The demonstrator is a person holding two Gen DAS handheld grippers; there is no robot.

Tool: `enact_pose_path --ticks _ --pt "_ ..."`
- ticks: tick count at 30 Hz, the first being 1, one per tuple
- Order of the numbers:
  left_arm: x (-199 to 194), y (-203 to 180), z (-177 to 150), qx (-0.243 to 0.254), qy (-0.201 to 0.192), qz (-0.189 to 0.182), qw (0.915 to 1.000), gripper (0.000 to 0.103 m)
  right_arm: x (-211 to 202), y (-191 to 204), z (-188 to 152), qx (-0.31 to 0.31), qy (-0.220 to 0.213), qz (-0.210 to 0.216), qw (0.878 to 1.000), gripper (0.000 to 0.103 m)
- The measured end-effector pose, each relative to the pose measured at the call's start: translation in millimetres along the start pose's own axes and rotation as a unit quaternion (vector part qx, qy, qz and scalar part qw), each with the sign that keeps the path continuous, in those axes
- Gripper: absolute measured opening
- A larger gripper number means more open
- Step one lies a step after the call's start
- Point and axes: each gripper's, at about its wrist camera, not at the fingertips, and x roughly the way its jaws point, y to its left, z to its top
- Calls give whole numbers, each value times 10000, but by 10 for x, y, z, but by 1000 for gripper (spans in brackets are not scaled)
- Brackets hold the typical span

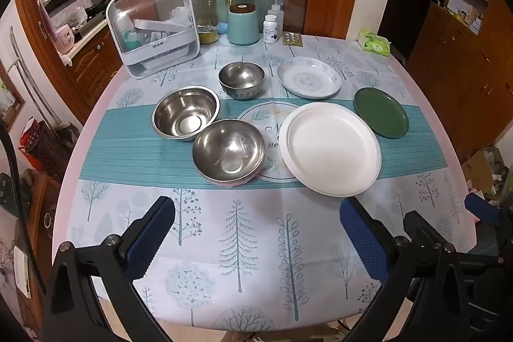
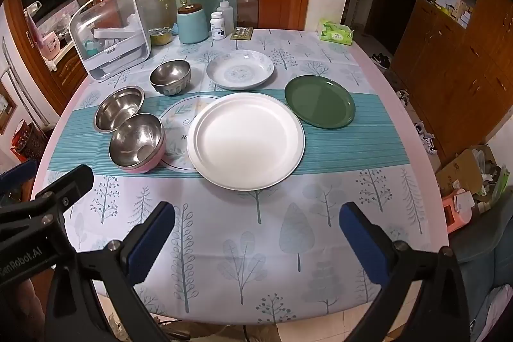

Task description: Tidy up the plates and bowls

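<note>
Both the left hand-held gripper and right hand-held gripper hang open and empty above the desk, where ahead of them three steel bowls and three plates lie unstacked, sorting seemingly not begun.

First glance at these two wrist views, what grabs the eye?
The big white plate at the table's middle, with the green plate right of it and the patterned plate behind. Left of them, three steel bowls cluster. Both grippers, left and right, are open above the near edge.
</note>
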Motion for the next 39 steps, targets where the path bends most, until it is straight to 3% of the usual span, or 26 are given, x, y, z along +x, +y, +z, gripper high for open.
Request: enact_pose_path --ticks 39 --pt "64 -84 130 56 81 -44 9999 102 92 -92 111 42 7 29 10000 103"
